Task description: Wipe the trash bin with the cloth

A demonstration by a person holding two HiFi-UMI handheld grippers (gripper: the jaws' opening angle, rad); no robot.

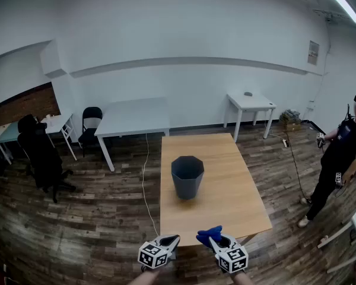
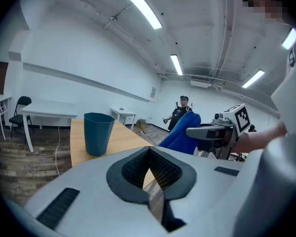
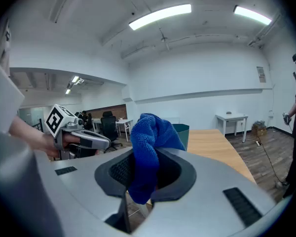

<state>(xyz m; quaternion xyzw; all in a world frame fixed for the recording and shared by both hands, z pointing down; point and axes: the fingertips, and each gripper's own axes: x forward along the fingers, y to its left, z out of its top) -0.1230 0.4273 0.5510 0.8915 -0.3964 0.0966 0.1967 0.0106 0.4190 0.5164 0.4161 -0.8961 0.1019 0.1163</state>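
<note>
A dark teal trash bin [image 1: 187, 176] stands upright in the middle of the wooden table [image 1: 237, 200]; it also shows in the left gripper view as the bin [image 2: 97, 133] and behind the cloth as the bin [image 3: 181, 132]. My right gripper [image 1: 212, 238] is shut on a blue cloth [image 1: 209, 235], which bunches up out of its jaws as the cloth [image 3: 149, 154]. My left gripper [image 1: 171, 240] hangs beside it at the table's near edge, shut and empty [image 2: 149, 169]. Both are well short of the bin.
A person [image 1: 338, 159] stands at the right on the wood floor. White tables [image 1: 133, 116] [image 1: 249, 104] line the back wall, with black chairs [image 1: 40, 153] at the left. A cable [image 1: 145, 183] runs along the floor left of the table.
</note>
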